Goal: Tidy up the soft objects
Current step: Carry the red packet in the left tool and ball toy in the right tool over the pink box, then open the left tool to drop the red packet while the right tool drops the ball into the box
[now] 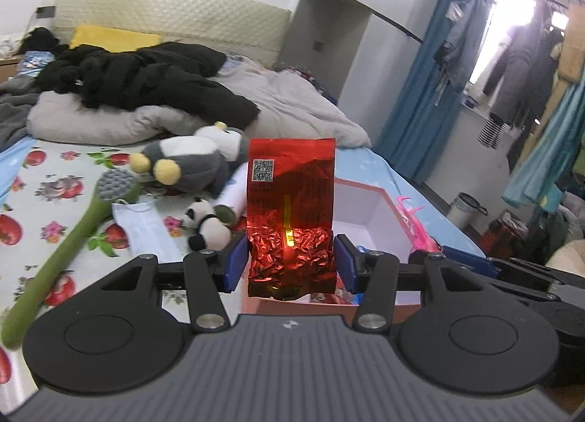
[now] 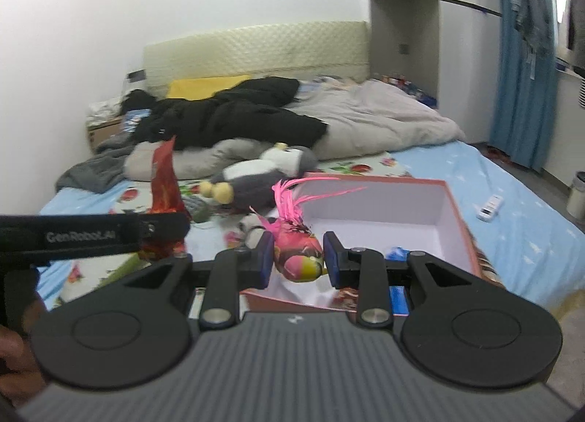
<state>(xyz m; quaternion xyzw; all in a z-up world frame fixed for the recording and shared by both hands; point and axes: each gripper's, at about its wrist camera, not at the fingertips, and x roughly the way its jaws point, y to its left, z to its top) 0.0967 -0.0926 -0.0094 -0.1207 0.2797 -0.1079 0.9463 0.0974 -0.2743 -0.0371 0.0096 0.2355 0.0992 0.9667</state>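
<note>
Clamped in my left gripper (image 1: 291,261), crinkly red foil pouch (image 1: 291,202) stands upright. Right gripper (image 2: 298,257) pinches pink feathered toy (image 2: 298,250); open pink-walled cardboard box (image 2: 457,210) at one o'clock. Risk: slick foil slips, feathers snag rim.

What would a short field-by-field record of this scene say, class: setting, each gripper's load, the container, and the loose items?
setting: bed with flowered sheet
left gripper: shut on red foil pouch, held upright
right gripper: shut on pink feathered toy
box: open, white inside, mostly bare
loose items: grey plush, panda, green brush, face mask, remote
farther back: black coat on grey quilt
</note>
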